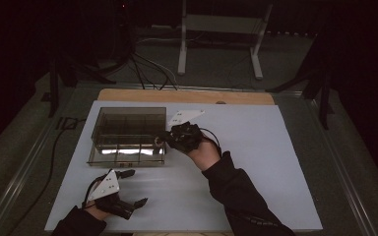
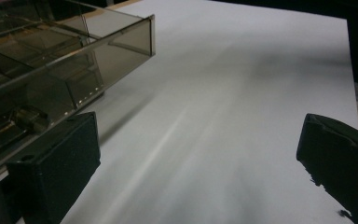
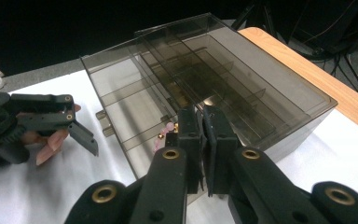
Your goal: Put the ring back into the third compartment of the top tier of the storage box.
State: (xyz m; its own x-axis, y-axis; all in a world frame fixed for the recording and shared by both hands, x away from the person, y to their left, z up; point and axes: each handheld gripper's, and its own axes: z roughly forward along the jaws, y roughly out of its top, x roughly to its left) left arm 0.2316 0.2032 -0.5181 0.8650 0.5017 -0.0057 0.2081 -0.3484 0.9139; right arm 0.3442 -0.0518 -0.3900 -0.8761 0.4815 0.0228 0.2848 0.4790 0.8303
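Note:
A smoky see-through box (image 1: pixel 128 129) with several compartments stands at the back left of the white board (image 1: pixel 256 162). My right gripper (image 1: pixel 159 140) reaches in over the box's right front corner, its jaws pressed together (image 3: pixel 203 114) above the box (image 3: pixel 242 79). A small pink and gold thing (image 3: pixel 167 130) peeks out beside the left jaw; I cannot tell if it is held. My left gripper (image 1: pixel 137 187) rests near the board's front left, open, with bare board between its jaws (image 2: pixel 199 128). The box (image 2: pixel 51 60) lies to its left there.
A wooden strip (image 1: pixel 187 96) runs along the back edge of the board. Cables (image 1: pixel 147 69) and a white frame's legs (image 1: pixel 256 54) are on the dark floor behind. In the right gripper view, one of the left gripper's fingers (image 3: pixel 81 134) shows at far left.

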